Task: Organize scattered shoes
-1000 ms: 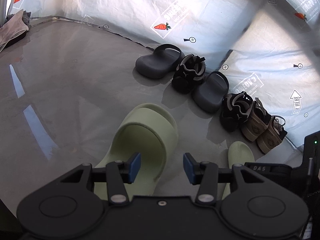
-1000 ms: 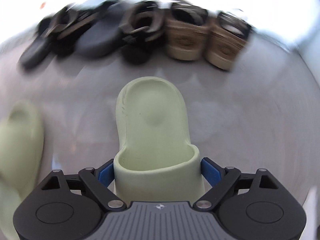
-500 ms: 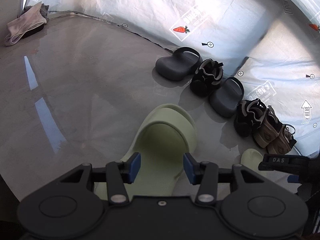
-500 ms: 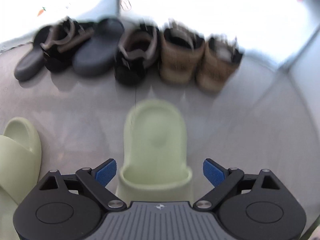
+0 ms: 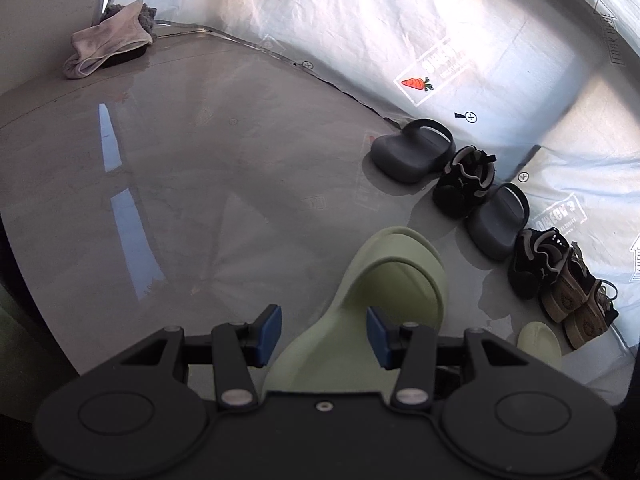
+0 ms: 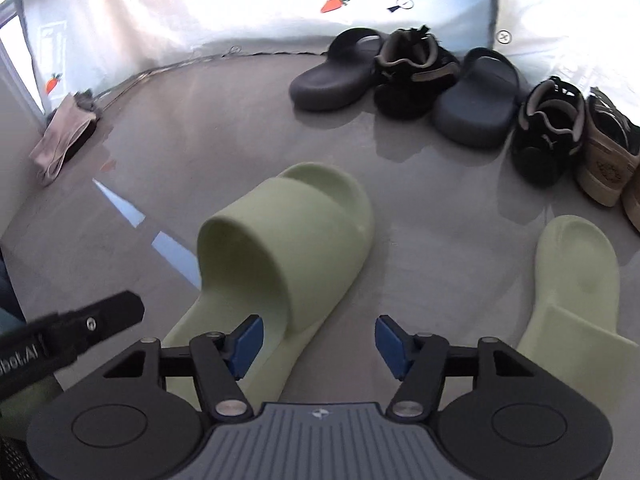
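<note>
A pale green slide (image 5: 394, 280) lies on the grey floor, its heel end between the fingers of my left gripper (image 5: 323, 336), which is open above it. From the right wrist the same slide (image 6: 288, 240) is left of centre, and my right gripper (image 6: 319, 342) is open with its left fingertip (image 6: 246, 340) over the heel. The matching green slide (image 6: 576, 272) lies free on the floor to the right, near the row, and only its toe (image 5: 538, 338) shows in the left wrist view.
Along the silver sheet wall (image 5: 400, 20) stands a row: dark grey slide (image 6: 332, 76), black sneaker (image 6: 412, 76), grey slide (image 6: 476, 104), black sneaker (image 6: 548, 132), tan shoes (image 6: 608, 156). A cloth heap (image 5: 108, 46) lies in the far left corner. The left gripper's body (image 6: 80, 328) juts in.
My right gripper opened, let go of one green slide beside the tan shoes, then swung left toward the other slide. The left gripper shifted so this slide's heel lies between its fingers.
</note>
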The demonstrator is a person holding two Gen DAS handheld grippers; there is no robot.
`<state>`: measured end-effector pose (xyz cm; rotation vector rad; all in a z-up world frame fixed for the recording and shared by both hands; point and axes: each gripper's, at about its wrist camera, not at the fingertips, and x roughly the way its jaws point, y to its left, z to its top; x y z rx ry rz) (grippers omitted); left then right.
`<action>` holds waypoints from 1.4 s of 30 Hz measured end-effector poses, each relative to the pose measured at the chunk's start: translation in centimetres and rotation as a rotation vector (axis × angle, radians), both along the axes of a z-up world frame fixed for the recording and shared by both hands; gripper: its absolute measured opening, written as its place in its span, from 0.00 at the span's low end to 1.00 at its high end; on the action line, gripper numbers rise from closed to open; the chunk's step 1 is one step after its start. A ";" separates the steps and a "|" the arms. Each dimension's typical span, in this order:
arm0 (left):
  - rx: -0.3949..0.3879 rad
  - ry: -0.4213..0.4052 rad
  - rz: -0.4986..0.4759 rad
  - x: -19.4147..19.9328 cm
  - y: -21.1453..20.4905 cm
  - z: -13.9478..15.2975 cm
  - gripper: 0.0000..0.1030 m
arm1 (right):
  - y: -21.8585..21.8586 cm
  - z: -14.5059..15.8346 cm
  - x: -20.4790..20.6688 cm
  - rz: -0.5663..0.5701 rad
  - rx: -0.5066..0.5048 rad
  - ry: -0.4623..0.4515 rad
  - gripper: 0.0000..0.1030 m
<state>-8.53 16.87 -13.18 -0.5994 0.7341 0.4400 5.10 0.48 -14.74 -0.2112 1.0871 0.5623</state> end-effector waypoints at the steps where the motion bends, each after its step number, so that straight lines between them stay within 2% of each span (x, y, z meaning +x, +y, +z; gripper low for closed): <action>1: -0.001 0.003 0.006 -0.2 0.1 0.0 0.46 | 0.5 -0.3 -0.4 0.025 -0.010 0.003 0.61; 4: -0.001 0.005 0.013 -0.8 0.2 0.0 0.46 | 1.8 -1.3 -1.4 0.084 -0.075 -0.010 0.59; 9: 0.001 -0.002 0.017 -1.2 0.3 0.2 0.46 | 2.0 -1.2 -1.3 0.101 -0.120 -0.024 0.58; 16: -0.003 -0.012 0.020 -1.5 0.6 0.3 0.46 | -0.2 -1.1 1.4 -0.020 -0.273 -0.121 0.57; 18: -0.006 -0.011 0.019 -1.4 0.6 0.2 0.46 | -0.7 -0.9 1.8 -0.039 -0.348 -0.196 0.50; 19: -0.010 -0.009 0.019 -1.3 0.7 0.1 0.46 | -0.9 -0.6 1.8 -0.037 -0.330 -0.208 0.50; 21: -0.022 -0.008 0.014 -1.0 0.7 0.0 0.46 | -0.9 0.4 1.3 -0.001 -0.213 -0.193 0.50; 24: -0.023 -0.019 0.001 -0.5 0.5 0.2 0.46 | 0.7 0.5 0.2 0.063 -0.115 -0.118 0.50; 27: -0.009 -0.024 -0.017 -0.4 0.3 0.5 0.46 | 1.3 -0.1 0.1 0.034 -0.032 -0.095 0.50; 31: -0.011 -0.012 -0.026 -0.4 0.2 0.4 0.46 | 1.9 1.2 1.4 0.008 0.125 -0.123 0.54; 34: -0.005 -0.013 -0.022 -0.7 0.3 0.6 0.46 | 2.6 0.7 3.9 -0.084 0.155 -0.028 0.54; 36: -0.001 -0.014 -0.020 -0.9 0.3 0.7 0.46 | 2.2 0.1 5.0 -0.118 0.233 0.027 0.44; 37: 0.001 -0.015 -0.019 -1.0 0.3 0.8 0.46 | 2.1 -0.1 5.2 -0.100 0.264 0.041 0.19; 38: 0.002 -0.015 -0.018 -1.0 0.3 0.8 0.46 | 2.1 -0.2 5.4 -0.065 0.269 0.052 0.13; 42: 0.000 -0.012 0.001 -1.4 0.7 0.8 0.46 | 2.2 -0.3 6.0 0.184 0.272 0.086 0.11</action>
